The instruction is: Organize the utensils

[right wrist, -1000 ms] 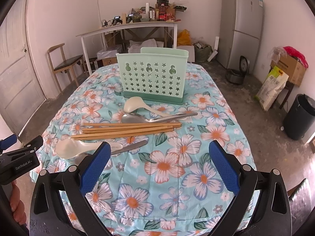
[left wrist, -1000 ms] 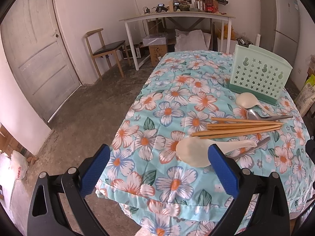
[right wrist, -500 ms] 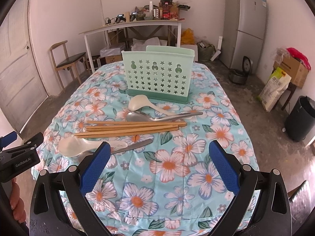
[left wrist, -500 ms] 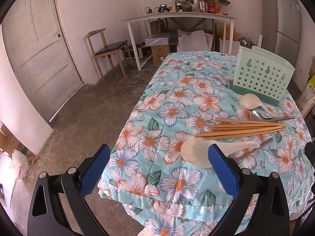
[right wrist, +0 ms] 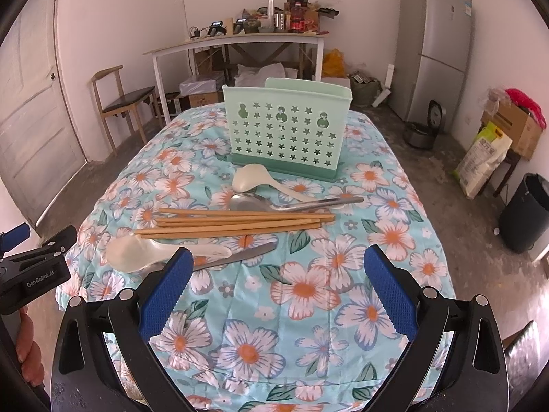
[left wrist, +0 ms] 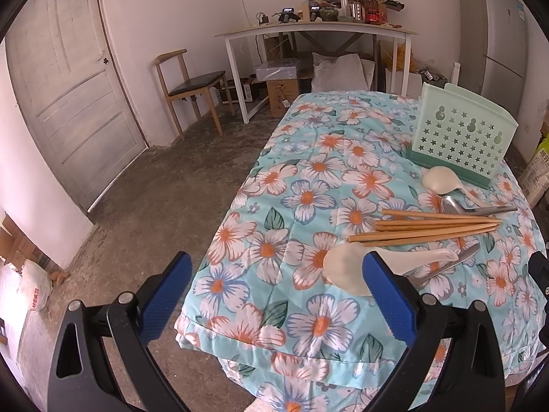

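- Your utensils lie loose on the floral cloth (right wrist: pixel 308 295), in front of the green holder (right wrist: pixel 286 130), none in it yet.
- The wooden chopsticks (right wrist: pixel 236 221) sit in a rough bundle across the middle; they look light and stiff, and probably roll, so pinch several at once near mid-length.
- Nearest you, a white plastic spoon (right wrist: pixel 144 250) lies partly over a metal utensil (right wrist: pixel 236 257) whose head is hidden. The plastic looks light and smooth; take it by the handle, not the bowl.
- Behind the chopsticks, a metal spoon (right wrist: pixel 295 204) and a second white spoon (right wrist: pixel 254 180) lie touching or crossing; which one is on top, I can't tell. The steel is likely slippery and lies flat, and the quilted cloth should give under your fingers.
- The holder stands upright and perforated, well behind the pile; it looks light, so it may tip if bumped.
- Your right gripper (right wrist: pixel 274 295) hovers with jaws wide apart, empty, above the near table edge.
- Your left gripper (left wrist: pixel 274 295) is likewise spread and empty, at the table's left corner.
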### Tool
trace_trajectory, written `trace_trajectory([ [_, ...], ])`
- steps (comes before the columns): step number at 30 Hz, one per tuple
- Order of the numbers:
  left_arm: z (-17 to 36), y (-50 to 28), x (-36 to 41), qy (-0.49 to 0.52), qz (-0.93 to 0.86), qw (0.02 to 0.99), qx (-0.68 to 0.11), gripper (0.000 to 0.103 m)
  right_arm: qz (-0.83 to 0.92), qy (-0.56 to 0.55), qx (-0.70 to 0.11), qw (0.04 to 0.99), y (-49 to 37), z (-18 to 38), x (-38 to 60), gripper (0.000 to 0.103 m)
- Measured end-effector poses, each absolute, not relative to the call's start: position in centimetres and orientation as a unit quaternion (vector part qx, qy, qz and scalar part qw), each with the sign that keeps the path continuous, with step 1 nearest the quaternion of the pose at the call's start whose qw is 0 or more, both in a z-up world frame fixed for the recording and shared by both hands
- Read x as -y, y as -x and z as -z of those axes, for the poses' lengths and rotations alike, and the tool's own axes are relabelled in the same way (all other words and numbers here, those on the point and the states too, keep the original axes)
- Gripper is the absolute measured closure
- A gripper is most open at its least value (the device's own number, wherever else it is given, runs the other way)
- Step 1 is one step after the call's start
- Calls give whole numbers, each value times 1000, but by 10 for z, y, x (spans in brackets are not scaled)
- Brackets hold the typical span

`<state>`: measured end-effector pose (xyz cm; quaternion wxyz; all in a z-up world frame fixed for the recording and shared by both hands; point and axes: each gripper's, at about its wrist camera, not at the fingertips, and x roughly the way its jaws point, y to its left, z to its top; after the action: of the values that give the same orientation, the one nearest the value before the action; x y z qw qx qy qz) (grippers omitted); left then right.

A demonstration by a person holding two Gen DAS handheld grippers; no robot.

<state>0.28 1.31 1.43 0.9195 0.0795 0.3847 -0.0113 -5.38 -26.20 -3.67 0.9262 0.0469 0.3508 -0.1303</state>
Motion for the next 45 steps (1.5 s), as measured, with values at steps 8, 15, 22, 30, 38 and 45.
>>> trace_trajectory([
  [8,-10,-6,-14,-80,8,917,-390,6,124,-51,-360,923,50,42,261,8],
  [15,5,-18,-19,-82,9,907,-413,6,96,-70,-380,917,42,51,259,8],
  [22,28,-37,-35,-62,22,896,-440,6,100,-41,-395,912,38,70,248,8],
  [30,33,-49,-46,-3,128,898,-422,6,61,0,-378,924,29,72,233,8],
  [38,39,-46,-52,96,198,878,-425,6,18,37,-369,929,23,84,211,8],
  [45,38,-45,-44,104,244,870,-416,13,13,81,-352,933,22,78,200,8],
])
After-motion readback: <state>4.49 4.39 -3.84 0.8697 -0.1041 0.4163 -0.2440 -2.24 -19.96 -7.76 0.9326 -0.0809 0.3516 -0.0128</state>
